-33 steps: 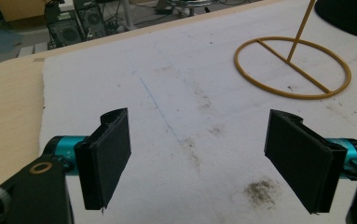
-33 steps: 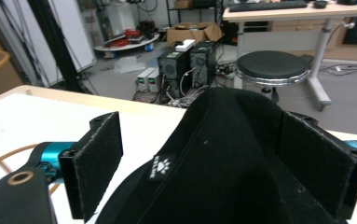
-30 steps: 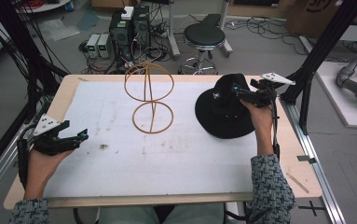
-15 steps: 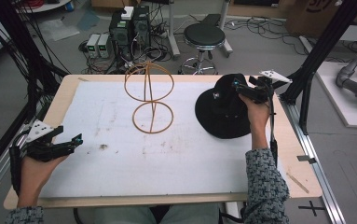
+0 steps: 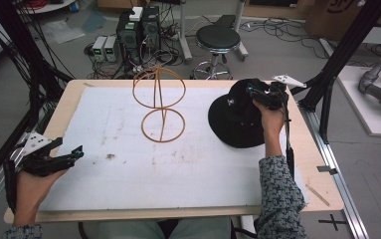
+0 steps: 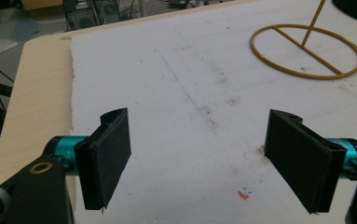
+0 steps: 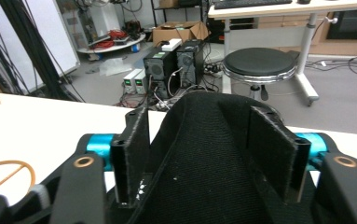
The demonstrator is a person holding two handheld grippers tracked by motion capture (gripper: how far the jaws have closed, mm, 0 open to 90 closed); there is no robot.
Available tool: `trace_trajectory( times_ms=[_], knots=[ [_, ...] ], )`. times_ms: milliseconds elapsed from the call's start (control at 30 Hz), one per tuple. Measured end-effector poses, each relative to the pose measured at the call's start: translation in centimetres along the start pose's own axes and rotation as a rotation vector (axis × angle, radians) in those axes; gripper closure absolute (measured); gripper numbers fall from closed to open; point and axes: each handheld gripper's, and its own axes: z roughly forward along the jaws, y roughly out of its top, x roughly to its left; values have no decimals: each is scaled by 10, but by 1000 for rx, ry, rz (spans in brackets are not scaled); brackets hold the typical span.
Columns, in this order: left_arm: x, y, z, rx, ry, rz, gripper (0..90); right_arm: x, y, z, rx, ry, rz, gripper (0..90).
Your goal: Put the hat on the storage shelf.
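On the table [image 5: 68, 107] one black hat [image 5: 235, 117] and one wire stand [image 5: 160, 107] are sitting; right gripper [image 7: 211, 140] fingers are pinching the hat's crown, while the left gripper [image 5: 66, 157], fingers spread, is sitting farther left than before.

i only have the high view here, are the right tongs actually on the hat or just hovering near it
Observer: On it. In the right gripper view the right tongs pinch a raised fold of the black hat between both pads.
Operator: ok and the left one, anything in it
Observer: No. In the left gripper view the left tongs stand wide apart, with bare white mat between them.
Operator: what are the left tongs aimed at
Observer: Across the mat; the base ring of the yellow wire stand lies ahead, toward the upper right of that view.
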Motion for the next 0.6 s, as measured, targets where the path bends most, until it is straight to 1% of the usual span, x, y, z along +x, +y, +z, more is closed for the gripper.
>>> trace_trajectory(
  times_ms=[33, 167, 233, 333, 400, 433, 467, 500, 533, 600],
  knots=[
    [0, 0, 0, 1, 0, 1, 229, 0, 0, 0, 0, 0, 0, 439],
    [0, 0, -1, 1, 0, 3, 230, 0, -2, 2, 15, 2, -5, 501],
    [0, 0, -1, 1, 1, 4, 230, 1, -1, 1, 15, -3, -13, 566],
    [0, 0, -1, 1, 0, 4, 230, 2, -2, 2, 24, -1, -26, 628],
    [0, 0, -1, 0, -1, 4, 230, 2, -2, 2, 32, -3, -19, 666],
    [0, 0, -1, -3, -1, 2, 230, 2, -2, 2, 32, -3, -19, 666],
    [-1, 0, -1, -4, -1, 3, 230, 1, -2, 1, 35, -6, -22, 696],
    [-1, 1, -2, -4, 2, 1, 230, 1, -2, 1, 35, -6, -22, 696],
    [0, 1, -2, -4, 2, 1, 230, 2, -2, 0, 29, -16, -32, 737],
    [0, 0, -2, -3, 3, 1, 230, 3, -1, -1, 24, -21, -36, 773]
  ],
)
